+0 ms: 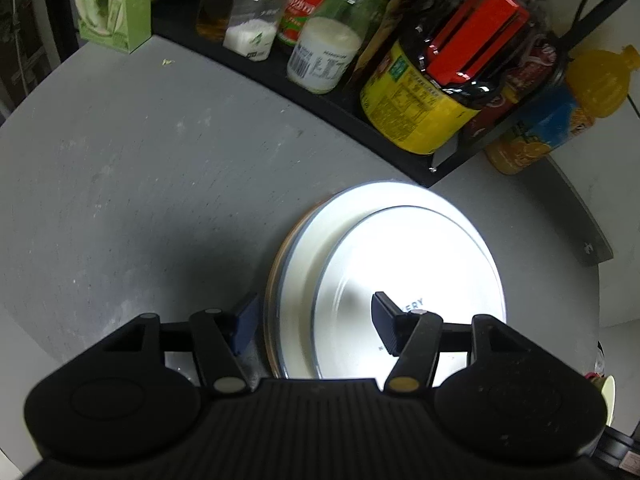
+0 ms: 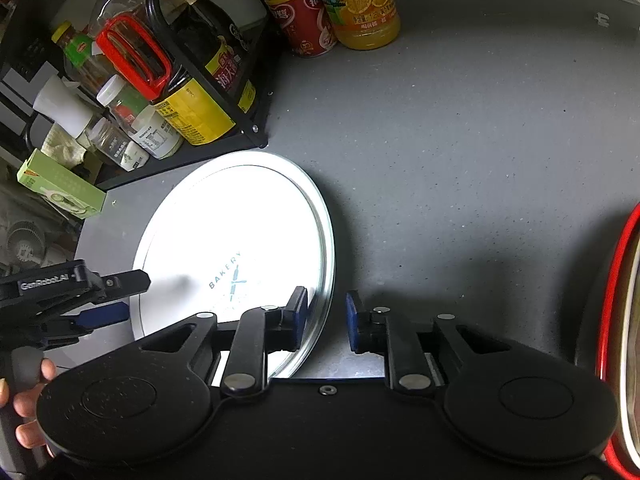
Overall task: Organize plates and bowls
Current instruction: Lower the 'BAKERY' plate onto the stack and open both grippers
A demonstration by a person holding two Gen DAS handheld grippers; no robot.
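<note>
A stack of white plates (image 1: 400, 248) lies on the grey counter (image 1: 140, 180), and the top plate carries a "BAKERY" print. A brownish rim (image 1: 271, 284) shows under the stack's left side. My left gripper (image 1: 314, 328) is open and straddles the stack's left edge, with one finger over the top plate and the other outside the rim. In the right wrist view the same plates (image 2: 240, 232) glare bright. My right gripper (image 2: 326, 318) is open around their right rim. The left gripper (image 2: 128, 298) shows at the plates' left edge, held by a hand (image 2: 28, 400).
A black rack (image 1: 340, 120) with jars, sauce bottles and a red-handled jug stands behind the plates. A green box (image 1: 116, 4) is at the far left. An orange juice bottle (image 2: 360, 4) and red cans (image 2: 304, 24) stand at the back. A red-rimmed vessel (image 2: 616, 320) sits at the right edge.
</note>
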